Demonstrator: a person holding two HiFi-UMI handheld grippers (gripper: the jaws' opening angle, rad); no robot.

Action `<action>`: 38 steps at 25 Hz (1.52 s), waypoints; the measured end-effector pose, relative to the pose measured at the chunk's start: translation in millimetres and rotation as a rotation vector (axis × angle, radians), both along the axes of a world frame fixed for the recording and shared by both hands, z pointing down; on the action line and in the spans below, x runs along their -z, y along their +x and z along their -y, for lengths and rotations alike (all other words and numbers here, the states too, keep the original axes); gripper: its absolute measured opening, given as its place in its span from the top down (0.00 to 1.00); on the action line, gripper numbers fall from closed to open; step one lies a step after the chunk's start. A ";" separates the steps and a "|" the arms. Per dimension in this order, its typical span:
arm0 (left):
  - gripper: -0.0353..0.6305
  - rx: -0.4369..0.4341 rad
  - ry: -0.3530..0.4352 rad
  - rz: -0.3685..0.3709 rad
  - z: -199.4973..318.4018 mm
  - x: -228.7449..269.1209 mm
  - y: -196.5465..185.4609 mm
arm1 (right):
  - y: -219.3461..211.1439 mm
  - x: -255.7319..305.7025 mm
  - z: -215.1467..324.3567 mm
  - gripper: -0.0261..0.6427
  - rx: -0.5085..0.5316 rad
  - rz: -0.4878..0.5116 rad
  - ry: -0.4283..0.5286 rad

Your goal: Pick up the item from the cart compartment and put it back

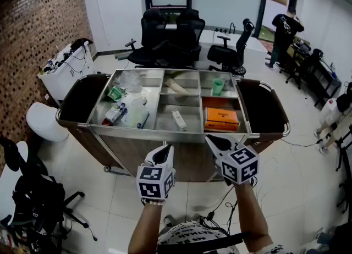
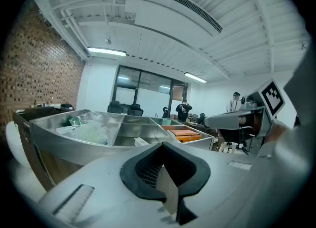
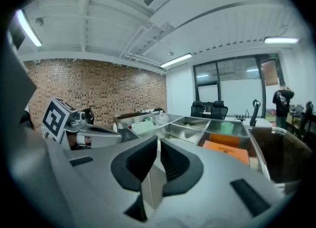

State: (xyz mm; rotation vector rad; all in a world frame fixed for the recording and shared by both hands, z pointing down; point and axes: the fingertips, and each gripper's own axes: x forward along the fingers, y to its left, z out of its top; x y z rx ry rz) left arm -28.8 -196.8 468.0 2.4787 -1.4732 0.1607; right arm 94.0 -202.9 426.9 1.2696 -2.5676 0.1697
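Note:
A steel cart (image 1: 165, 133) with several open compartments stands in front of me. The right front compartment holds an orange box (image 1: 221, 119) (image 3: 228, 152), and a green cup (image 1: 218, 86) stands behind it. A small white box (image 1: 179, 120) lies in the middle front compartment. Plastic bags and a bottle (image 1: 124, 110) fill the left one. My left gripper (image 1: 166, 148) (image 2: 163, 145) hovers just short of the cart's near rim, shut and holding nothing. My right gripper (image 1: 210, 139) (image 3: 158, 140) is beside it, near the orange box's compartment, jaws together and empty.
Black office chairs (image 1: 170, 33) stand behind the cart by a white desk. A person (image 1: 286, 30) stands at the back right. A white round stool (image 1: 44, 121) and a black chair (image 1: 33, 198) are on the left. Cables lie on the tiled floor (image 1: 286, 143).

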 end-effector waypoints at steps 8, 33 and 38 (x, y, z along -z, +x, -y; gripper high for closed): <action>0.95 0.004 0.033 0.017 15.3 13.6 -13.3 | -44.8 15.6 49.9 0.54 0.098 -0.155 -0.084; 0.95 0.070 -0.092 -0.003 94.6 12.9 -41.9 | -73.2 -98.1 188.1 0.49 0.148 -0.687 -0.715; 0.95 0.076 -0.130 -0.003 107.9 8.6 -44.9 | -72.7 -127.0 198.0 0.49 0.138 -0.756 -0.811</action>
